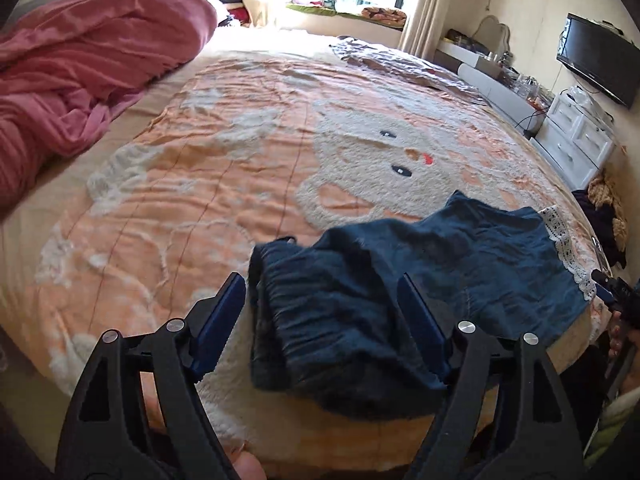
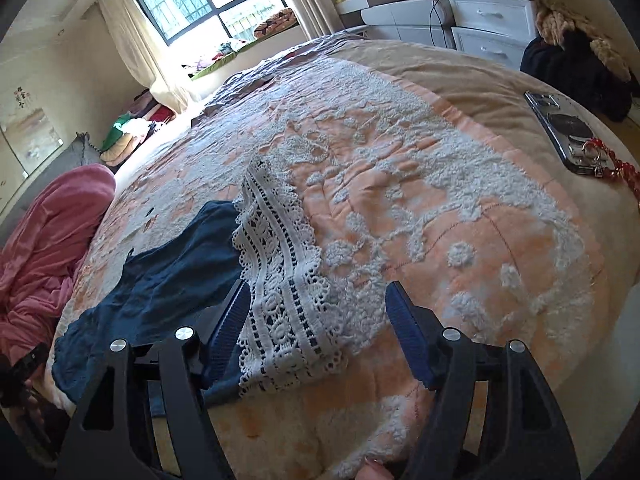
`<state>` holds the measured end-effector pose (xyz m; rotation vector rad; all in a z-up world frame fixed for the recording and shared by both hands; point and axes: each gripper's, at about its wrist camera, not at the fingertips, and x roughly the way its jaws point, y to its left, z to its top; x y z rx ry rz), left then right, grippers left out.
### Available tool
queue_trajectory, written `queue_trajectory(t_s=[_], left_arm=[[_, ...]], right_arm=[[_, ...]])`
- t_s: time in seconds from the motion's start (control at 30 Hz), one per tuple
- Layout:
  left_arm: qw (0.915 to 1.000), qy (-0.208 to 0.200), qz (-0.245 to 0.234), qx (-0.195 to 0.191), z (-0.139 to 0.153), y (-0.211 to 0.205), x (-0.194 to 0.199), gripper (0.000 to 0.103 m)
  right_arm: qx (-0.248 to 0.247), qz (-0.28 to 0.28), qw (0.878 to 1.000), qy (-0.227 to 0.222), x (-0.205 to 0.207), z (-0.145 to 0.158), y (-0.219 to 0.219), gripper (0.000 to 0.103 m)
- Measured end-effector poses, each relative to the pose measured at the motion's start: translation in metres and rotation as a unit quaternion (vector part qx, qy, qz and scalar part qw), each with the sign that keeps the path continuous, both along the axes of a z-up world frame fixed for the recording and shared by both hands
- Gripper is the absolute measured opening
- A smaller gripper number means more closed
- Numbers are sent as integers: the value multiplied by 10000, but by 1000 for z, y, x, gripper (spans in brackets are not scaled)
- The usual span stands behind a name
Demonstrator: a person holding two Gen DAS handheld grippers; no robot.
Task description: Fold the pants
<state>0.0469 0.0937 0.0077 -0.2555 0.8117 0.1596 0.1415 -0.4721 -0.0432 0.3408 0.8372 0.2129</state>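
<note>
Bed (image 1: 168,208) filling both views, quilt (image 2: 460,208) in orange and white lying spread over it. Red blanket (image 1: 80,64) heaped at the far left side. Pants (image 1: 460,272), dark blue with a white lace hem (image 2: 280,288), lying bunched near the front edge of the bed, waistband end toward the left tongs (image 1: 320,312), hem end toward the right tongs (image 2: 316,320).

Progress, as judged: pants looking folded over roughly at least once, layers rumpled, waistband gathered and puckered, hem layers lying stacked. Not a neat packet yet; smoothing and probably another fold remaining. Cannot tell how many folds are lying under the top layer.

Left tongs standing spread, nothing pinched; the waistband showing between the blue pads but no pad pressing on it. Right tongs also spread, lace hem showing between them, cloth lying loose, not gripped.

Room for moving: wide bare quilt stretching beyond the pants toward the window, plenty of space for laying out or shifting the cloth. Front edge of the bed running close beneath both tongs, so little margin on the near side; cloth could be slipping off there. Phone (image 2: 560,132) with red beads (image 2: 624,172) lying well apart to the right, near the bed's right edge, worth avoiding
</note>
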Motion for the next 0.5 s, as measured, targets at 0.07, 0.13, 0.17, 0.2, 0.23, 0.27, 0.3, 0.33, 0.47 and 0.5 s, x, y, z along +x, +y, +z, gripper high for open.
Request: queue_trajectory(t_s=[0.07,0.13,0.17,0.2,0.23,0.27,0.3,0.33,0.47,0.5], left_arm=[[9998,140,92,-67,-9,4,-7,73],[9995,208,40,-244,-16,3,-10,73],[9992,236,-15,-330,-19,1,-8,76],[9990,288,-21,-350,-23,-2,-6,76],[9988,333,12,-350,-26,-3,-5,77],[9986,359,15,-375,-30,-5,-2,77],[9985,389,-5,-376,-34,-6,1,77],[9984,423,61,-358,-38,-5,3,76],[9989,336,231,-250,-40,5,1,38],[9985,322,222,-387,-38,10,-1,36]], right_arm=[[-60,173,9998,59,-2,-3,9,67],[-124,266,9995,87,-4,-6,20,63],[-95,279,9996,50,-4,-7,23,61],[13,281,9996,27,-5,-8,24,58],[29,221,9997,69,-6,-9,24,54],[-29,159,9998,100,-5,-11,23,46],[-84,137,9998,74,-7,-11,22,36],[-89,149,9998,79,-8,-12,22,33],[-140,263,9995,41,-14,-12,21,25],[-193,252,9995,19,-17,-11,21,25]])
